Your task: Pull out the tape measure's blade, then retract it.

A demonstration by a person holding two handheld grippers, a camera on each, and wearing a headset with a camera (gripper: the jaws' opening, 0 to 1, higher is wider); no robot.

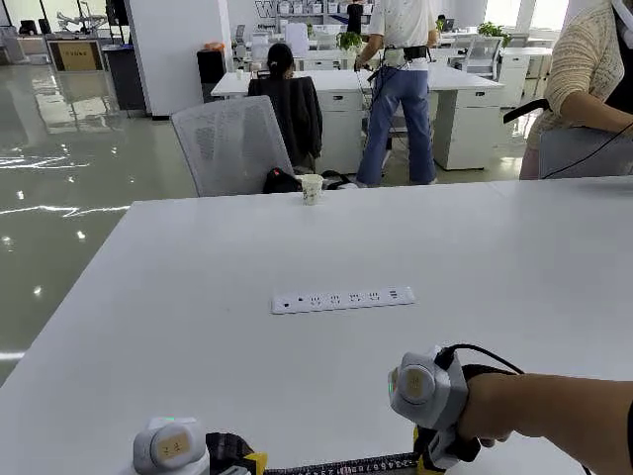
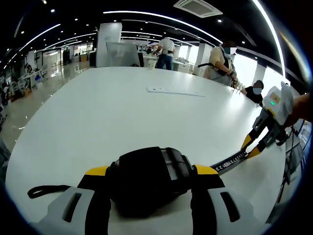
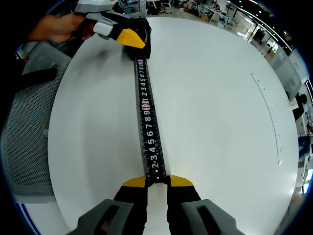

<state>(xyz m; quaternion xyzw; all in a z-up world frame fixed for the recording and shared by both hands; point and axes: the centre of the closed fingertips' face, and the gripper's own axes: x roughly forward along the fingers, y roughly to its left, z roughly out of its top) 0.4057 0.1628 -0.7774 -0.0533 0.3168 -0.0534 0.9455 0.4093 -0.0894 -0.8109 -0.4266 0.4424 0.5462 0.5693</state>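
Observation:
A black tape measure case (image 2: 149, 181) sits between the yellow-tipped jaws of my left gripper (image 2: 152, 170), which is shut on it low over the white table (image 1: 198, 297). Its black strap (image 2: 46, 190) trails to the left on the table. The blade (image 3: 145, 112) is drawn out a good way, numbers facing up. My right gripper (image 3: 157, 181) is shut on the blade's end. In the head view the left gripper (image 1: 173, 447) and case (image 1: 232, 455) are at the bottom left. The blade (image 1: 346, 465) runs right to the right gripper (image 1: 427, 461).
A white power strip (image 1: 342, 298) lies flat in the middle of the table, and a paper cup (image 1: 312, 188) stands at its far edge. Behind that is a grey mesh chair (image 1: 232, 143). People sit and stand at desks beyond, one at the right edge.

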